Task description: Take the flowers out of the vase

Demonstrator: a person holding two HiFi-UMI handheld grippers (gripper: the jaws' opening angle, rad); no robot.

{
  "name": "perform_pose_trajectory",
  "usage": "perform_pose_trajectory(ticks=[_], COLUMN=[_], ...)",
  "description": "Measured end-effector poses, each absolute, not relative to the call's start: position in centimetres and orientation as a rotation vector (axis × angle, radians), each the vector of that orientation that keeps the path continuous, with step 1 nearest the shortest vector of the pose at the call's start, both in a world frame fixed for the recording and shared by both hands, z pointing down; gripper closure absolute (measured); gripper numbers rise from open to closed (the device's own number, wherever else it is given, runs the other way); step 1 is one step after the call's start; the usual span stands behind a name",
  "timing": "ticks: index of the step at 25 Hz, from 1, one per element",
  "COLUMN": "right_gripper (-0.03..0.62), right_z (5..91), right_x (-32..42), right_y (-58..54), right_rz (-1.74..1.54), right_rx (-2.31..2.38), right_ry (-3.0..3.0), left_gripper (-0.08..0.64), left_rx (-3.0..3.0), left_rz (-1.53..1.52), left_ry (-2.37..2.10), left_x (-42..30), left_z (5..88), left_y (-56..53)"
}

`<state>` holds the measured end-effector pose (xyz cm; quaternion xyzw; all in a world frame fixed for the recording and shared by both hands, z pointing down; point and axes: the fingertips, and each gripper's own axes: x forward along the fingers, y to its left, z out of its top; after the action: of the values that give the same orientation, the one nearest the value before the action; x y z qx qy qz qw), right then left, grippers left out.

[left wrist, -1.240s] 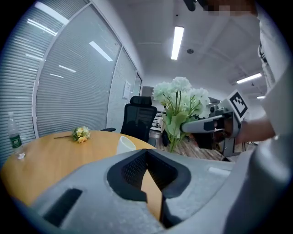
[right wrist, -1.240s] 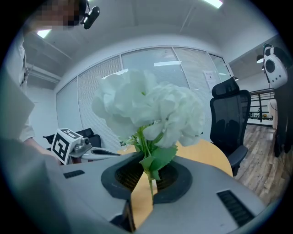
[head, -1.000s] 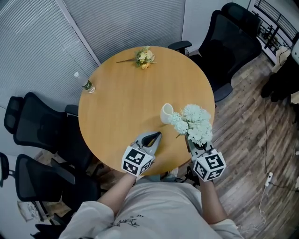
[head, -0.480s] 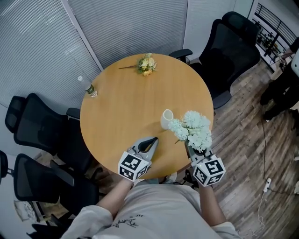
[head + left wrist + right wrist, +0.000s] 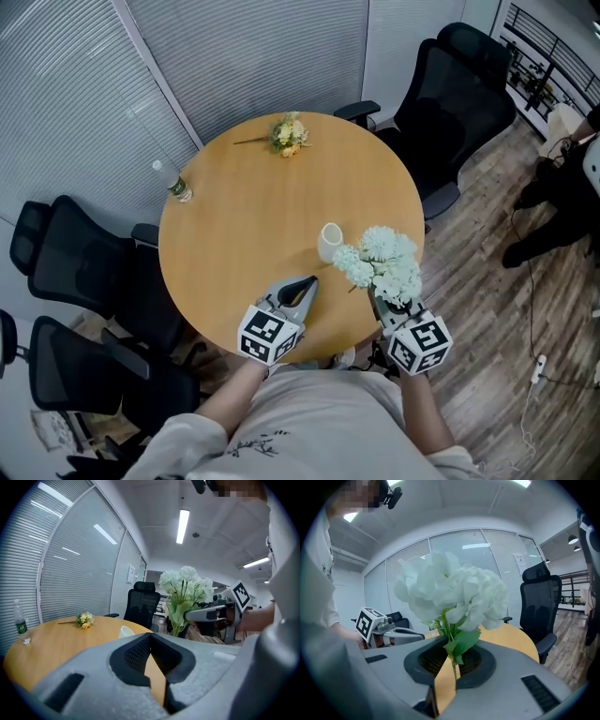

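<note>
The right tongs (image 5: 449, 667) pinch the stems of the white hydrangea bunch (image 5: 382, 262), already clear of the small white ceramic vase (image 5: 329, 242) at its ten o'clock, the left tongs (image 5: 305, 284) sit closed and empty, and laying the bunch on the round wooden counter (image 5: 244, 225) seems next.

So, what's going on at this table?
A person holds a gripper in each hand. The right gripper is shut on the stems of a white flower bunch, held clear of the white vase on the round table. The left gripper is shut and empty. A yellow bunch lies at the table's far side.
</note>
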<state>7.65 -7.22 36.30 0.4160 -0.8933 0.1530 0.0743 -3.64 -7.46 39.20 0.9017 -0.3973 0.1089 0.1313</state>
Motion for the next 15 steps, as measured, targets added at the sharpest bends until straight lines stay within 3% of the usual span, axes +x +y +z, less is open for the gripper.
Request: perform_pose_trajectory(ticks=[15], right_gripper=[0.549], right_z=[36.31], right_x=[7.24], right_y=[-7.75], right_rz=[0.453], right_rx=[1.219], right_ry=[-2.69], left_gripper=[0.549], left_rx=[2.631], left_rz=[0.31], left_ry=[-1.135], left_x=[-2.84], left_z=[38.75], left_y=[-7.98])
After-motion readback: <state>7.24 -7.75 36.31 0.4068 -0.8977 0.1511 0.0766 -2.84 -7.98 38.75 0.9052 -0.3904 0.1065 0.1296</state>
